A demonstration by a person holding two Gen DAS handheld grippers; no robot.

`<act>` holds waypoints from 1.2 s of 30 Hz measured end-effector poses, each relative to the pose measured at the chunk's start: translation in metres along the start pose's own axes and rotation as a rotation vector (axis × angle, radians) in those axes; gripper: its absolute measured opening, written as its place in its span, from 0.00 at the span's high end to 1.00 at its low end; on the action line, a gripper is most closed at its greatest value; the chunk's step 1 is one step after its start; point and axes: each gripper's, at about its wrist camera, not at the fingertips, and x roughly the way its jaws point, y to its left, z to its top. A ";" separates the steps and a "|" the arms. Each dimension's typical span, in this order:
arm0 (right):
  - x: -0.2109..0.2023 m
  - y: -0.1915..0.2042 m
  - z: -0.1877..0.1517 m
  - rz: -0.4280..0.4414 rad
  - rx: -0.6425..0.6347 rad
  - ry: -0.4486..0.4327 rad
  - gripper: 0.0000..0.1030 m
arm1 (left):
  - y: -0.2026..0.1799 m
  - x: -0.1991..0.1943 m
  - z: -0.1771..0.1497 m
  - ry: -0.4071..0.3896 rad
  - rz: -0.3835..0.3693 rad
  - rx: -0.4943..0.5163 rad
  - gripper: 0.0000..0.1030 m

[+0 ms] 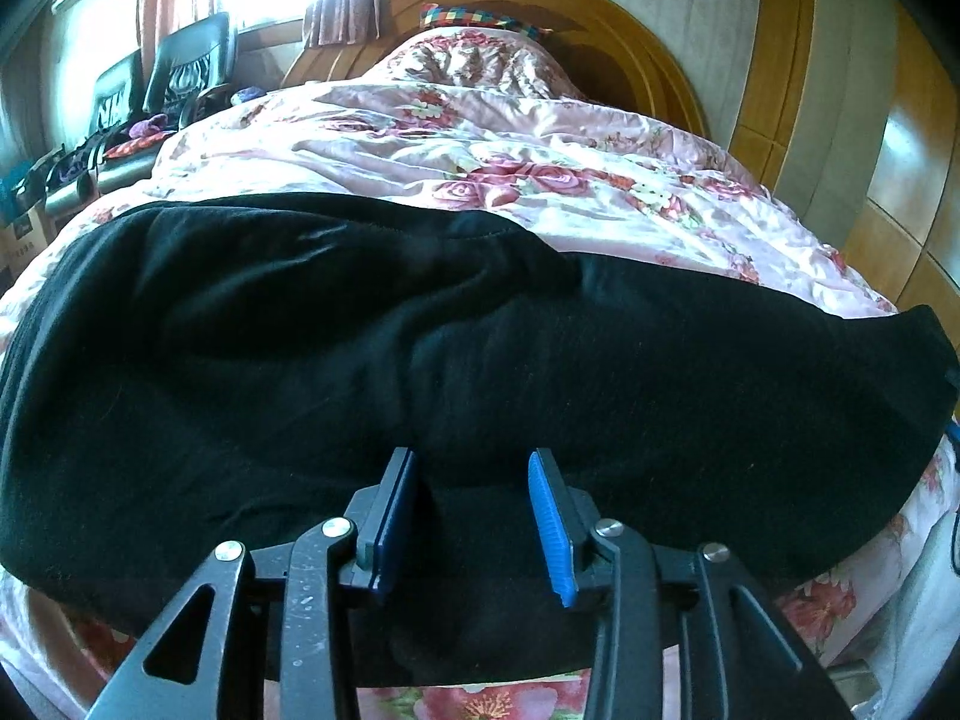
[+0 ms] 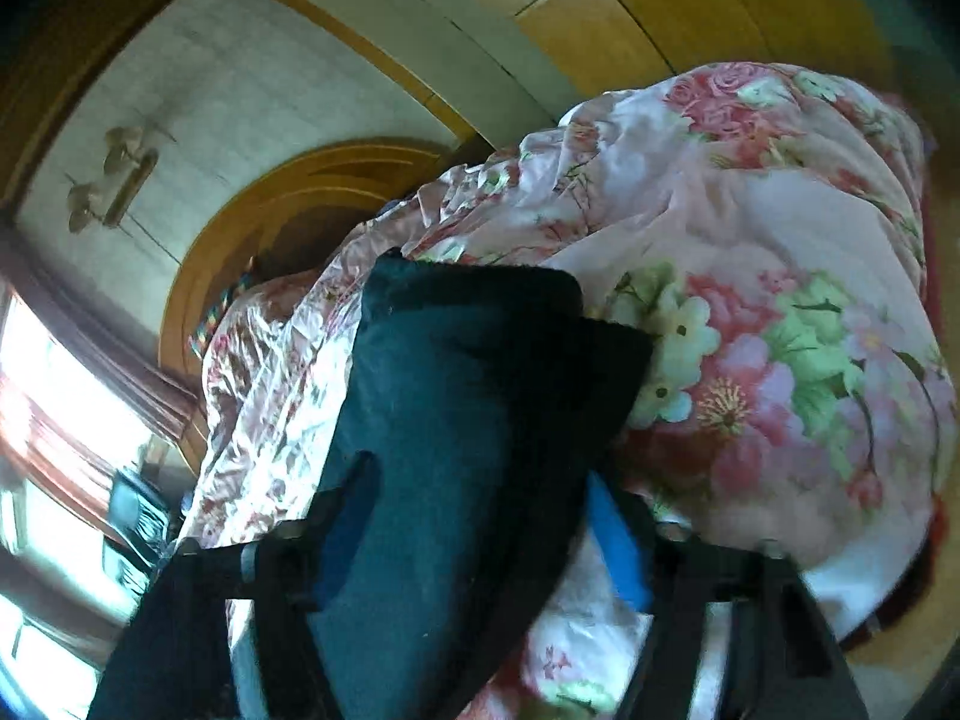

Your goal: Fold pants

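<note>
Looking along the left gripper (image 1: 474, 519), we see two ribbed blue pads (image 1: 552, 531) standing apart, with a soft ridge of the black pants (image 1: 420, 348) lying between them but not pinched; the black linkage arms carry round silver rivets. Outward from the pads, the pants spread as a broad, matte, fleecy mass across the near part of the bed, gently creased, one rounded end reaching toward the right edge. Beyond lies a glossy pink quilt (image 1: 540, 144) printed with roses, crumpled into shallow folds, then an arched wooden headboard (image 1: 660, 42) and dark chairs (image 1: 180, 66) beneath a bright window.

In the blurred right wrist view, the right gripper (image 2: 480, 534) flanks a thick folded band of the same black cloth, blue pads (image 2: 621, 546) on either side; we cannot tell whether they press on it. That band rises to a squared, stitched end over the floral quilt.
</note>
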 end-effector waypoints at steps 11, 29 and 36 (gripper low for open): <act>-0.007 -0.011 0.000 0.010 0.099 0.031 0.55 | 0.013 -0.007 0.006 -0.024 -0.031 -0.071 0.62; -0.006 0.024 0.004 0.096 -0.025 0.052 0.79 | 0.034 -0.006 0.008 -0.027 -0.026 -0.174 0.62; -0.048 0.107 -0.012 0.165 -0.302 -0.039 0.83 | 0.043 -0.006 0.009 -0.037 -0.021 -0.226 0.62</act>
